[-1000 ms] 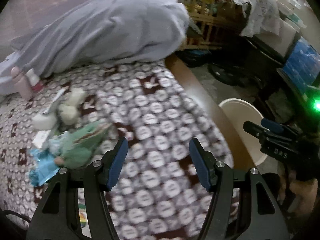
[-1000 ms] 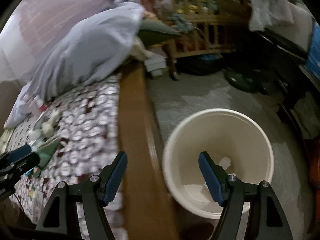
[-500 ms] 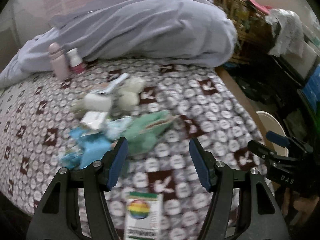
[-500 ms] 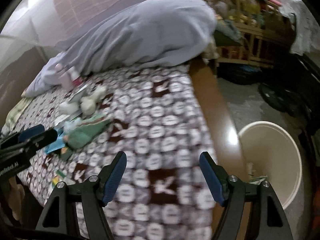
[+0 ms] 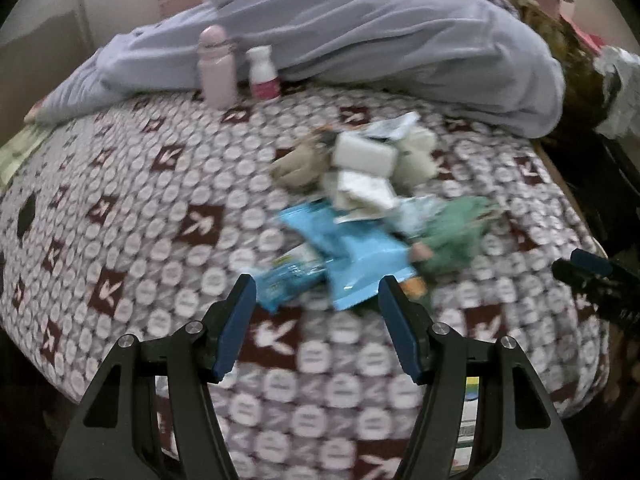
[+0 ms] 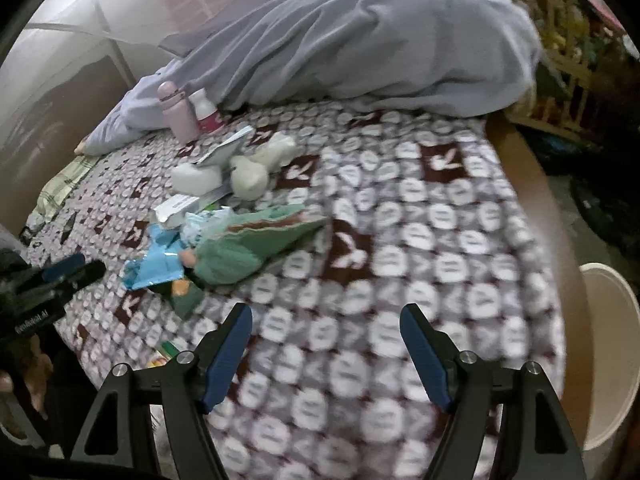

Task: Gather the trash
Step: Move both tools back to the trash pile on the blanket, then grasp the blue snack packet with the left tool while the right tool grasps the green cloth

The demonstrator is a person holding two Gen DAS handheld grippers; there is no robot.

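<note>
Bedding fills both views: a patterned bedspread (image 5: 160, 248) with a lilac duvet (image 5: 380, 40) heaped at its far side. Left to right, a pink bottle (image 5: 216, 68) and a white bottle (image 5: 262, 70) stand against the duvet; the trash (image 5: 360, 208), blue wrappers, white packets and a green cloth, lies mid-bed. The left gripper (image 5: 316, 320) hangs just short of it, jaws apart and empty. The right gripper (image 6: 326, 344) is likewise spread, over bare bedspread. A cream bin (image 6: 612, 360) stands on the floor, right of the bed's wooden edge (image 6: 540, 208).
</note>
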